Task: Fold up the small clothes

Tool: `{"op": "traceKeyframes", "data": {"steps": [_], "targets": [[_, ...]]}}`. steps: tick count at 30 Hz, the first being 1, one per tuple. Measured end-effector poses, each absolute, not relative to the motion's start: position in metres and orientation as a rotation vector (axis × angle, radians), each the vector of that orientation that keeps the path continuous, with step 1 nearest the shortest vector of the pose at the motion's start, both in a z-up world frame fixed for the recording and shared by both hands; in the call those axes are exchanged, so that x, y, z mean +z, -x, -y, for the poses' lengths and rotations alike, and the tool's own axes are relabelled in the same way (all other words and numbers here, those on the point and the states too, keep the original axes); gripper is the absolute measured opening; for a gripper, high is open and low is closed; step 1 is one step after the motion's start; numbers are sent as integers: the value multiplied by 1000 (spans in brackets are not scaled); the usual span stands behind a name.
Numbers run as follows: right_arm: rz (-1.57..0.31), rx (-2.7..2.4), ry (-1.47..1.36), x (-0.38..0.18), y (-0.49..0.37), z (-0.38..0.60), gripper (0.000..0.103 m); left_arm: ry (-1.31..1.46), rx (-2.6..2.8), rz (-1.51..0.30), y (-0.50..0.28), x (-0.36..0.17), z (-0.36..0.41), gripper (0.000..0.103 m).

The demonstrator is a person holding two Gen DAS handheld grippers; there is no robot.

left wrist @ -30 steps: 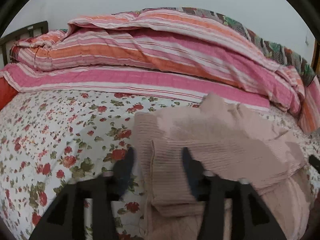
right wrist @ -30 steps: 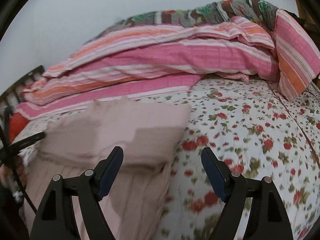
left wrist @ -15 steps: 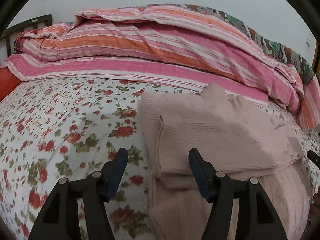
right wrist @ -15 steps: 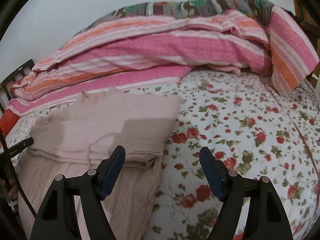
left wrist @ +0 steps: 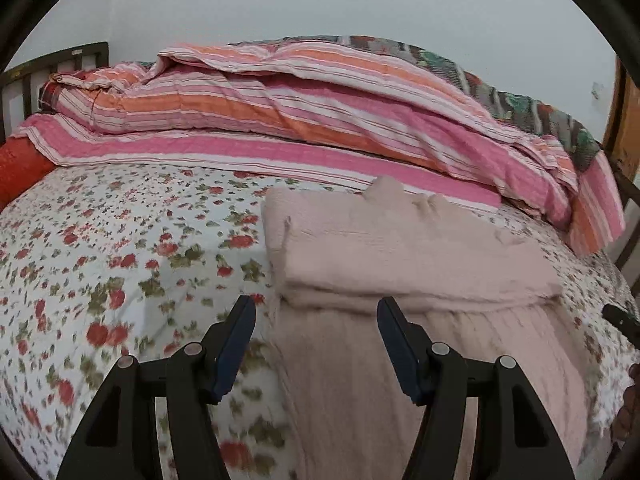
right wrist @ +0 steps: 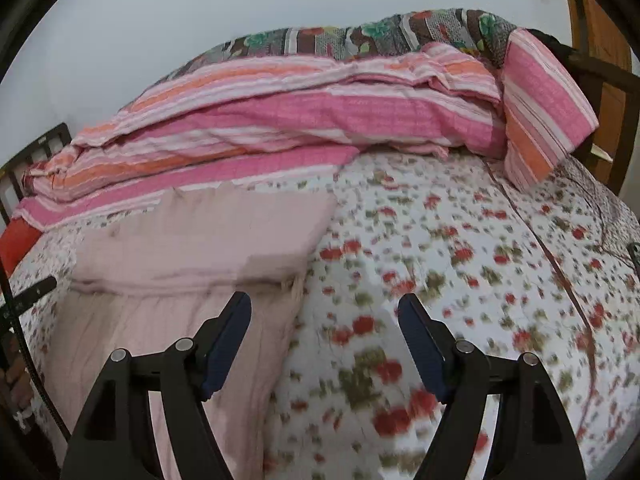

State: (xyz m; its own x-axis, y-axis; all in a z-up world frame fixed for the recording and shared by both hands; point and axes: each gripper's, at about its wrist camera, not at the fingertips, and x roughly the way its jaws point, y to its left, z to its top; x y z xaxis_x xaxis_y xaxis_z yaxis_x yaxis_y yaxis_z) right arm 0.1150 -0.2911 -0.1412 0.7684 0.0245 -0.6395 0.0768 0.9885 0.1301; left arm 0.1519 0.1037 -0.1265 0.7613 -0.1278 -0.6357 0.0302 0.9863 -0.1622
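Sweater [left wrist: 400, 256] beyond both parted, empty tools [left wrist: 316, 320] [right wrist: 324, 316].

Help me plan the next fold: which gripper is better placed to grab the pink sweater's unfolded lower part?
Left gripper: the pink sweater edge lies between its open jaws. Right gripper straddles mostly floral sheet.

Left claw [left wrist: 316, 344], right claw [right wrist: 324, 340] agape.

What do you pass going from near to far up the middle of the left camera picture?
Tool → pink sweater → striped quilt → wall.
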Motion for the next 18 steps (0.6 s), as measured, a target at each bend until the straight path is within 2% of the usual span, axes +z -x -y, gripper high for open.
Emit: {"op": "traceKeyframes", "data": {"steps": [5, 10, 13, 15, 18], "targets": [[-635, -31, -184, -139, -67, 289, 71, 195, -128, -725, -120, -120, -104, 60], [-660, -5, -168, -150, -36, 283, 70, 187, -108, -721, -84, -118, -107, 60], [-689, -7, -150, -162, -22, 278, 57, 193, -104, -736, -62, -127, -110, 60], [-720, 26, -172, -172, -15, 276, 41, 199, -102, -751, -47, -136, -113, 60], [-769, 76, -220, -190, -3, 272, 35, 192, -107, -760, -30, -147, -114, 60]]}}
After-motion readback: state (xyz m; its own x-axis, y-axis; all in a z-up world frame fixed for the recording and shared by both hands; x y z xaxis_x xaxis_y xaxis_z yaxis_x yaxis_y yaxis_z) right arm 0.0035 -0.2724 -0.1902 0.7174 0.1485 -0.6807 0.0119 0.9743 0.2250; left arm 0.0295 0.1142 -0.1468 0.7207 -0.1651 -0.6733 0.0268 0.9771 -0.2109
